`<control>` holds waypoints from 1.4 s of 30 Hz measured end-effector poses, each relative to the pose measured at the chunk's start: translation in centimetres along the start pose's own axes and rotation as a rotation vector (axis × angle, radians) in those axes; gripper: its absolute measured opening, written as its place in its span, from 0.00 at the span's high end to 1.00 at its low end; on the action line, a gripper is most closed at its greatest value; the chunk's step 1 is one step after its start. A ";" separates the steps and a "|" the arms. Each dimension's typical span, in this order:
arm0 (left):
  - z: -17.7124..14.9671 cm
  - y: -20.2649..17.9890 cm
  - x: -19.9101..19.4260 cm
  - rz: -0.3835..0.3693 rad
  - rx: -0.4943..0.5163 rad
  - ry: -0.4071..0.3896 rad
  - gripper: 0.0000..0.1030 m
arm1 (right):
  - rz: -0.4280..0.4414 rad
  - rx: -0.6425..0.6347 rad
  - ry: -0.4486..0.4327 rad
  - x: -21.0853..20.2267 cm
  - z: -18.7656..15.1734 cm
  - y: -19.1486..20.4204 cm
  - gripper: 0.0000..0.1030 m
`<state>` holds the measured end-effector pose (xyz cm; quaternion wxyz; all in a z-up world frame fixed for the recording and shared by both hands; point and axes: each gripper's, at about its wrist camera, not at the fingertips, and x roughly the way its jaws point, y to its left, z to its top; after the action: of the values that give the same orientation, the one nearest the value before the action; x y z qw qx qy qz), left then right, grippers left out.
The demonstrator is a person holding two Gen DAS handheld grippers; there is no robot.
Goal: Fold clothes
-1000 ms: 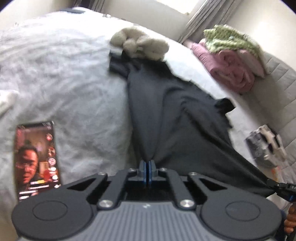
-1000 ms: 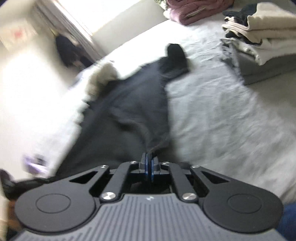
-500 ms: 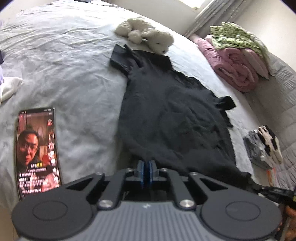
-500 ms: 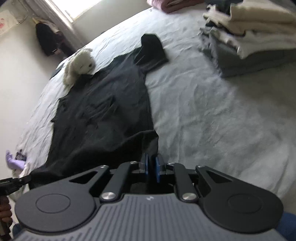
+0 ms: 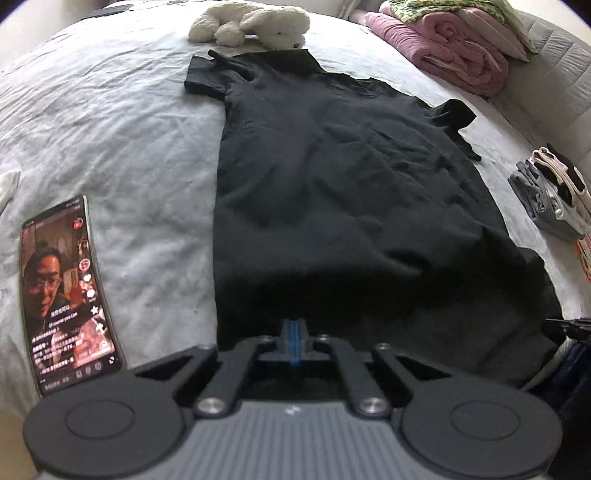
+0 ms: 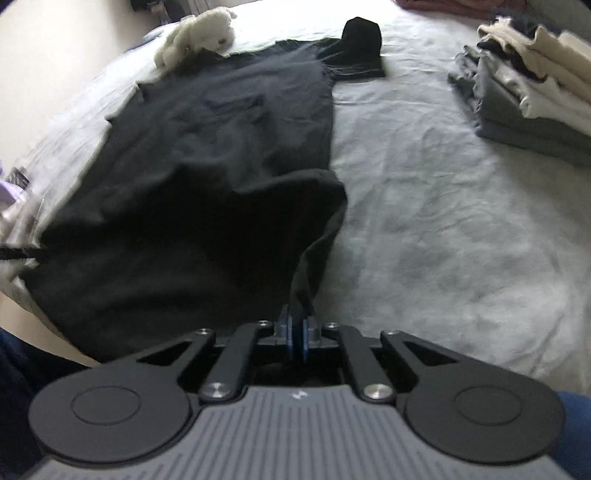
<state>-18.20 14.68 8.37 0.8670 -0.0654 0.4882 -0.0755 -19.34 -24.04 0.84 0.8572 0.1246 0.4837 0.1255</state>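
**Left wrist and right wrist views: shirt laid flat, hem corners pinched**

Left wrist view: nearest the lens, the left gripper (image 5: pixel 294 334) is seen with its jaws pressed together at the hem of the black T-shirt (image 5: pixel 332 177); whether cloth is actually caught between them cannot be told, since the hem is dark and merges with the pads. In the right wrist view, the right gripper (image 6: pixel 296 334) is pinched on the other hem corner, a twisted strand of fabric being drawn up into its jaws.

A second ago the shirt was held stretched and bunched above the bed; since then both hands have been lowered, the grips briefly loosened and retaken, and the garment has been spread flat on the grey bedsheet (image 5: pixel 122 122), collar away. The laying-out step is judged done, and the first fold can be started from the hem.

Beside the shirt a phone (image 5: pixel 64 291) with a lit screen is lying. Further off, a stack of folded clothes (image 6: pixel 532 85) is seen to the right, and a white plush toy (image 5: pixel 255 22) is touching the collar at the far end.
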 end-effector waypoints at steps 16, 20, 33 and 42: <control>6.9 -1.4 3.7 0.127 0.036 -0.064 0.97 | -0.150 -0.007 -0.060 1.2 4.0 -1.4 0.54; 8.8 -0.6 6.1 0.144 0.027 -0.056 0.95 | -0.150 -0.056 -0.125 1.9 7.0 -1.0 0.48; 18.0 4.2 12.3 0.209 -0.095 -0.076 0.70 | -0.099 -0.123 -0.122 11.3 19.0 0.1 0.47; 22.7 4.5 17.2 0.235 -0.076 -0.106 0.41 | -0.156 -0.174 -0.142 16.3 25.5 -0.2 0.45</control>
<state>10.35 16.66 4.83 0.8913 -0.0441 0.4487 0.0487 10.76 -21.09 0.56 0.9040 0.0202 0.4172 0.0909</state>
